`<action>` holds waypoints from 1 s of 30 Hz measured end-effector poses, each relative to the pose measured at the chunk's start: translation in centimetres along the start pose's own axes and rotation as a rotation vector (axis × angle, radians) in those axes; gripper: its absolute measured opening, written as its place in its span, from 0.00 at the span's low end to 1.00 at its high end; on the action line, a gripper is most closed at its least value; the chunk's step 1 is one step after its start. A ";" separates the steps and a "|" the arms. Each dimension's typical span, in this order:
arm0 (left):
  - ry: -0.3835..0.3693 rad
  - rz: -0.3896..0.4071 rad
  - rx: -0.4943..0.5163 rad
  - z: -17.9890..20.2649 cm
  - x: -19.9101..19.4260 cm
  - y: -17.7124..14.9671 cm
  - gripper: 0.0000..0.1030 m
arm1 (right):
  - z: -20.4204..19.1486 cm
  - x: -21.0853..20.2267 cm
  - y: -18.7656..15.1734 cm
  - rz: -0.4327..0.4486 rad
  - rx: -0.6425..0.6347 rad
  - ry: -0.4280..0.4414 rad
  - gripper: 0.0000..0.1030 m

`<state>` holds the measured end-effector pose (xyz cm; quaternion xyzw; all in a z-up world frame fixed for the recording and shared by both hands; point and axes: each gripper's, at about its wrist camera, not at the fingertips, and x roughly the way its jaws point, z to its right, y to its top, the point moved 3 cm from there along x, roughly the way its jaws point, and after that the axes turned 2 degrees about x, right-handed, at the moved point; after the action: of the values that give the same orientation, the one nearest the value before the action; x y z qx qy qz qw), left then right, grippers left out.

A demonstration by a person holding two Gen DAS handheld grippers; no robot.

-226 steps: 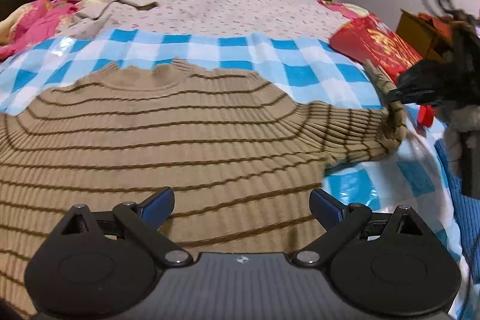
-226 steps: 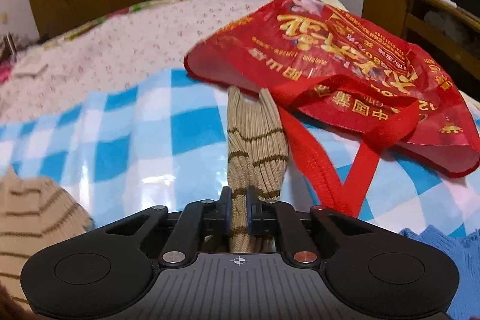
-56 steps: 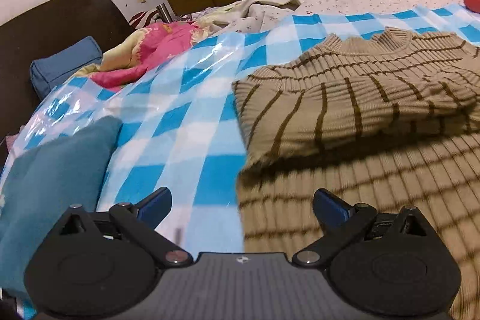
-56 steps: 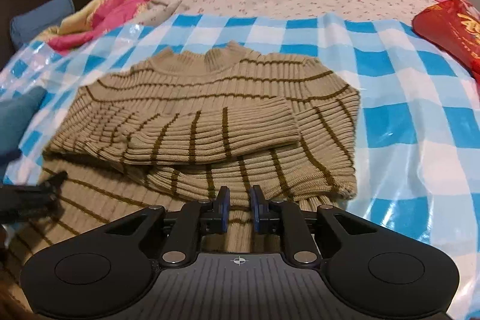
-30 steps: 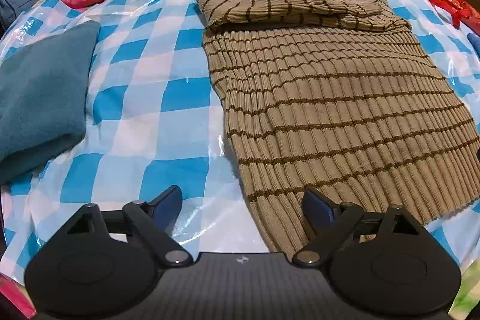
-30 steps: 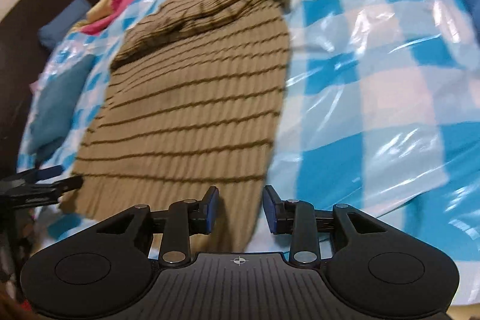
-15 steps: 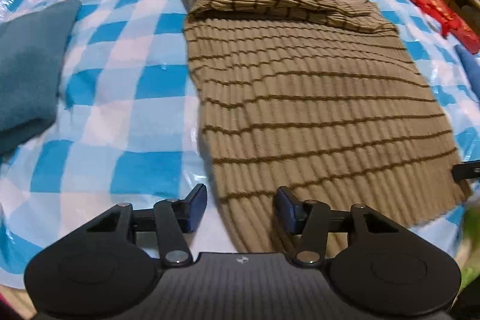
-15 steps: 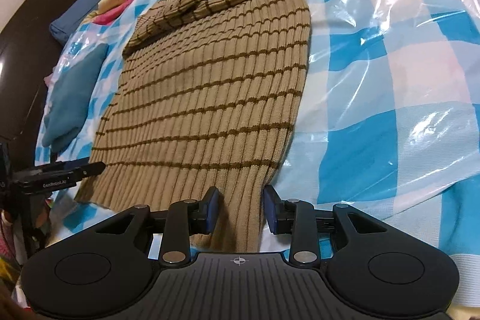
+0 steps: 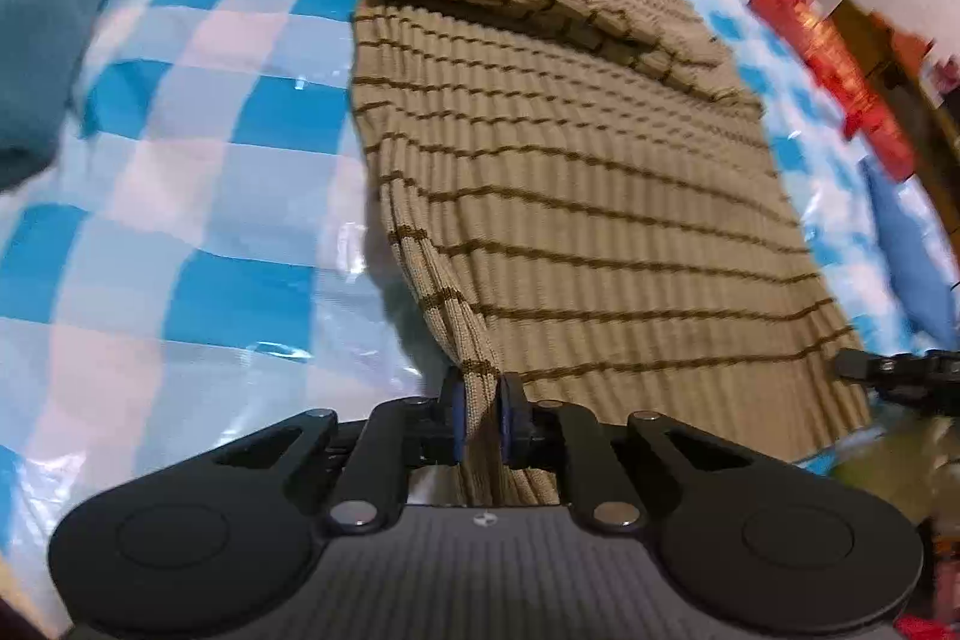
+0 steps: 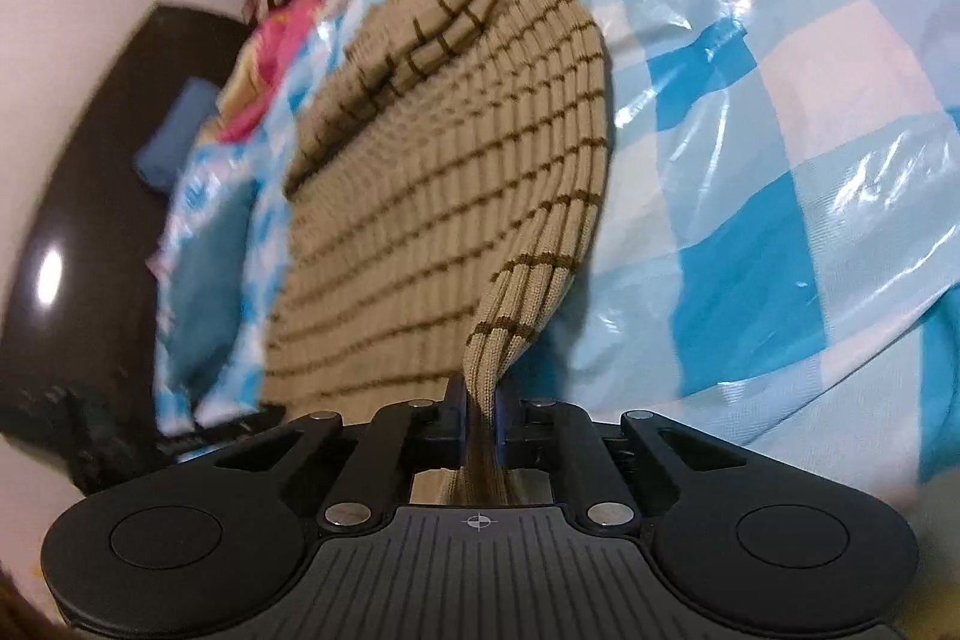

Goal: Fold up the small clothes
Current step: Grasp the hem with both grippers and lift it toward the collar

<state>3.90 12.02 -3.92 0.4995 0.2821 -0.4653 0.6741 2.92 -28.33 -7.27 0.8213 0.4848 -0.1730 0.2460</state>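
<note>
Both near hem corners of the sweater [image 9: 570, 196] are pinched, one each in your left gripper [image 9: 480, 421] and right gripper [image 10: 480, 424], jaws clenched on knit, so it lifts evenly off the checked sheet [image 9: 198, 148] for folding away toward the collar.

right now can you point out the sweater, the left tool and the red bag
sweater [image 9: 570, 196], left wrist view, on the striped body.
left tool [image 9: 480, 421], left wrist view, midway between the fingertips shut on the sweater hem.
red bag [image 9: 840, 64], left wrist view, on its blurred red side.
</note>
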 end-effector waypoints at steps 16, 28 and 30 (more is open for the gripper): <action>-0.254 0.339 -0.177 -3.0 -0.9 15.3 0.19 | -6.0 -0.6 14.4 0.307 0.035 0.221 0.08; -0.001 0.420 -0.271 -8.5 6.2 23.8 0.37 | -5.0 8.8 25.2 0.399 0.034 0.009 0.19; 0.009 0.449 -0.292 -9.4 5.2 22.8 0.40 | -5.2 8.7 24.5 0.405 -0.025 -0.038 0.23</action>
<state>27.54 20.51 -2.19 0.4492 0.2314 -0.2562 0.8240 28.85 -29.20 -1.71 0.8955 0.3070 -0.1294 0.2952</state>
